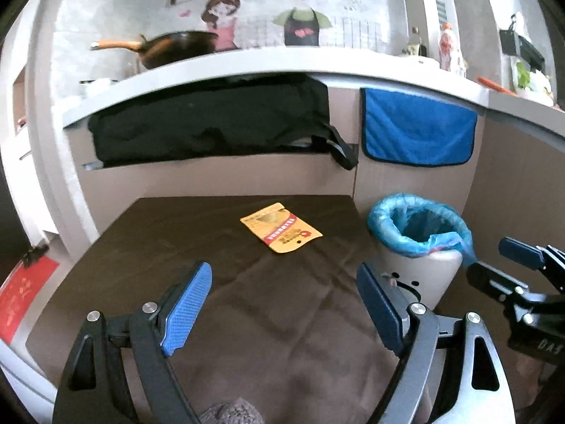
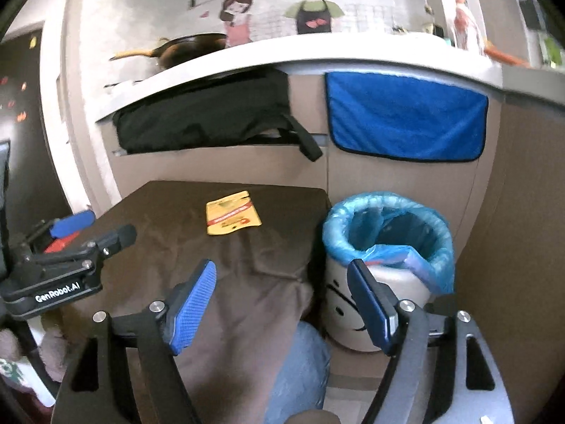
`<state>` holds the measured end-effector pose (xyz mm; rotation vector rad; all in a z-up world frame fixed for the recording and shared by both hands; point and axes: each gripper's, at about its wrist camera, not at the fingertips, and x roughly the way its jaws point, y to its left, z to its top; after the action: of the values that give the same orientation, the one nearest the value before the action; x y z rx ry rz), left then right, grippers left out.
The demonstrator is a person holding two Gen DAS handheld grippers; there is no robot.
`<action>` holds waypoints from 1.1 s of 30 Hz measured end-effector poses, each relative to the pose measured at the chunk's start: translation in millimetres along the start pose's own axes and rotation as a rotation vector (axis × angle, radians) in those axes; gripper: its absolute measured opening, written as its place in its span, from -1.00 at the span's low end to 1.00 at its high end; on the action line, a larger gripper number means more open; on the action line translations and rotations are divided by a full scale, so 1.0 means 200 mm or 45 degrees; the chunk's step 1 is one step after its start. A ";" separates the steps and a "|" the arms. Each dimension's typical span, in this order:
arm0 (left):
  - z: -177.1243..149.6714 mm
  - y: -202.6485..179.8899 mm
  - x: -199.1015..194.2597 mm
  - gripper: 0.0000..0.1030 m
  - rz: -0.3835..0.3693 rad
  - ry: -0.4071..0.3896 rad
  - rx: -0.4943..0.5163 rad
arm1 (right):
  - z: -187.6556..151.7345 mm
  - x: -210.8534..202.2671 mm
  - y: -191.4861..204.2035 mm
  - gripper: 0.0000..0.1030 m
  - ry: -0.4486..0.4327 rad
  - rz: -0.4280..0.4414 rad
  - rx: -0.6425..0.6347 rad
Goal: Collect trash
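A yellow snack wrapper [image 1: 281,229] lies flat on the brown cloth-covered table [image 1: 176,247], toward its far side; the right wrist view shows the wrapper [image 2: 232,213] too. Right of the table stands a white bin with a blue liner [image 1: 418,228], also the bin [image 2: 386,233] in the right wrist view. My left gripper [image 1: 282,300] hovers open above the table's near half, well short of the wrapper, with nothing between its blue pads. My right gripper [image 2: 282,300] is open and empty over the table's right edge beside the bin. Each gripper appears at the other view's edge.
A counter [image 1: 282,67] with a wok [image 1: 176,47] runs behind the table. Below it sit a black bag [image 1: 212,123] and a hanging blue cloth [image 1: 416,130]. A cabinet wall closes off the right side. A person's blue-clad knee [image 2: 300,371] shows beneath the right gripper.
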<state>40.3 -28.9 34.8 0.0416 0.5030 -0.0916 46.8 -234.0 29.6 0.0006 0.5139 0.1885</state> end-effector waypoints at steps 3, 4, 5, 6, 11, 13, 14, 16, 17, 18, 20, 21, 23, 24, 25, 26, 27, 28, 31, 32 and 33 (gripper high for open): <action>-0.05 0.02 -0.10 0.63 0.008 -0.032 0.015 | -0.06 -0.10 0.10 0.44 -0.047 -0.027 -0.016; -0.06 0.03 -0.13 0.63 0.013 -0.040 0.015 | -0.08 -0.13 0.13 0.44 -0.065 -0.035 -0.018; -0.08 0.04 -0.16 0.63 0.021 -0.046 0.011 | -0.10 -0.15 0.16 0.45 -0.084 -0.046 -0.021; -0.08 0.05 -0.18 0.63 0.028 -0.050 0.006 | -0.11 -0.17 0.17 0.46 -0.097 -0.056 -0.025; -0.12 0.09 -0.28 0.63 0.070 -0.081 -0.017 | -0.14 -0.22 0.23 0.48 -0.108 -0.038 -0.014; -0.14 0.10 -0.31 0.63 0.087 -0.092 -0.013 | -0.16 -0.23 0.24 0.48 -0.107 -0.030 -0.011; -0.15 0.10 -0.33 0.63 0.091 -0.097 -0.014 | -0.16 -0.23 0.25 0.48 -0.111 -0.032 -0.012; -0.15 0.11 -0.36 0.63 0.097 -0.109 -0.024 | -0.17 -0.24 0.26 0.48 -0.113 -0.029 -0.013; -0.15 0.11 -0.37 0.63 0.099 -0.113 -0.028 | -0.17 -0.24 0.26 0.48 -0.115 -0.025 -0.009; -0.16 0.12 -0.38 0.63 0.102 -0.121 -0.029 | -0.18 -0.25 0.26 0.48 -0.119 -0.024 -0.006; -0.16 0.11 -0.40 0.63 0.111 -0.138 -0.030 | -0.18 -0.27 0.27 0.48 -0.134 -0.038 -0.012; -0.16 0.12 -0.41 0.63 0.110 -0.142 -0.029 | -0.18 -0.27 0.28 0.48 -0.142 -0.046 -0.016; -0.17 0.11 -0.41 0.63 0.111 -0.140 -0.031 | -0.18 -0.29 0.28 0.49 -0.157 -0.054 -0.018; -0.17 0.10 -0.42 0.63 0.112 -0.139 -0.033 | -0.18 -0.29 0.27 0.49 -0.161 -0.053 -0.015; -0.17 0.10 -0.42 0.63 0.110 -0.138 -0.033 | -0.18 -0.30 0.27 0.49 -0.164 -0.052 -0.012; -0.17 0.10 -0.42 0.63 0.106 -0.137 -0.031 | -0.17 -0.30 0.27 0.49 -0.167 -0.052 -0.010; -0.17 0.10 -0.43 0.63 0.103 -0.137 -0.031 | -0.17 -0.30 0.27 0.49 -0.168 -0.053 -0.008; -0.17 0.11 -0.43 0.63 0.100 -0.137 -0.031 | -0.17 -0.31 0.27 0.50 -0.168 -0.055 -0.006; -0.17 0.10 -0.43 0.63 0.101 -0.136 -0.032 | -0.17 -0.30 0.27 0.51 -0.163 -0.049 -0.001; -0.17 0.10 -0.43 0.63 0.100 -0.136 -0.033 | -0.17 -0.30 0.27 0.51 -0.163 -0.049 -0.003; -0.17 0.11 -0.43 0.63 0.099 -0.137 -0.031 | -0.17 -0.30 0.27 0.51 -0.163 -0.050 -0.005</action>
<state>-48.1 1.2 47.0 0.0319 0.3942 -0.0113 -30.1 -193.7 32.5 -0.0011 0.3859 0.1501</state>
